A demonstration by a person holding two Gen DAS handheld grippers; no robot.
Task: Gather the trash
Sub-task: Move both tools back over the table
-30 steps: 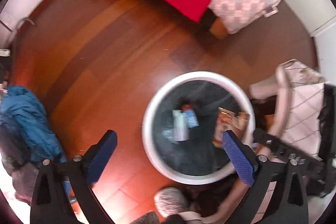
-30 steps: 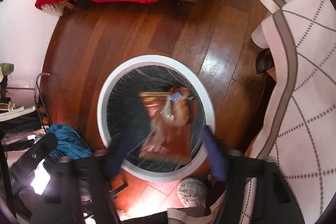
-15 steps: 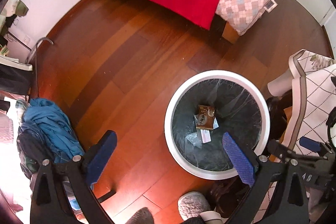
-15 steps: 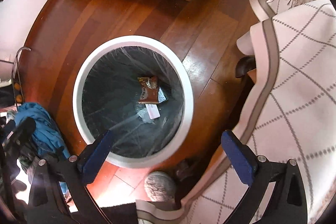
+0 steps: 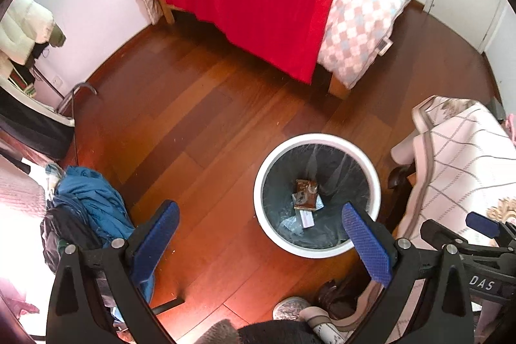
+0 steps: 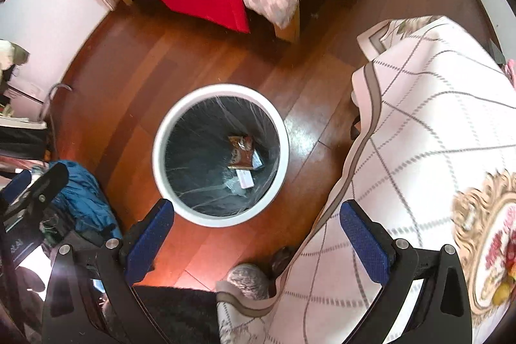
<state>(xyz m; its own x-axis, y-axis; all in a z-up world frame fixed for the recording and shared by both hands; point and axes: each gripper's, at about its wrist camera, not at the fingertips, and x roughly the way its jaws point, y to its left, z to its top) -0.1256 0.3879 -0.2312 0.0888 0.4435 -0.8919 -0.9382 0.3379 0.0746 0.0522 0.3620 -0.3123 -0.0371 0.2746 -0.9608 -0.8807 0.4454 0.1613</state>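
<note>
- Blue-padded jaws of my right gripper (image 6: 256, 234) stand at their widest, having just been opening; nothing lies between them, only floor and the near rim of the bin below.
- My left gripper (image 5: 259, 234) is spread just as wide and empty too.
- Beyond my right pads: the white bin (image 6: 161, 131), lined with a clear bag, sits ahead and slightly left of my right jaws, its mouth facing straight up at me.
- Trash is at the bin's bottom: a brown wrapper (image 6: 241, 152), long axis running roughly away from me, with a white slip (image 6: 244, 178) just beside its near end.
- From the left wrist view the same bin (image 5: 371, 173) lies ahead and to the right, under my right-side finger.
- Judgement: this drop looks done; both claws are free for the next piece.
- Coming move turns on finding more litter. The wooden floor (image 5: 180, 124) around the bin shows none I can make out.
- To my right the quilted cover (image 6: 435, 131) hangs just beside the bin; blue clothing (image 5: 93, 202) is heaped to my left.
</note>
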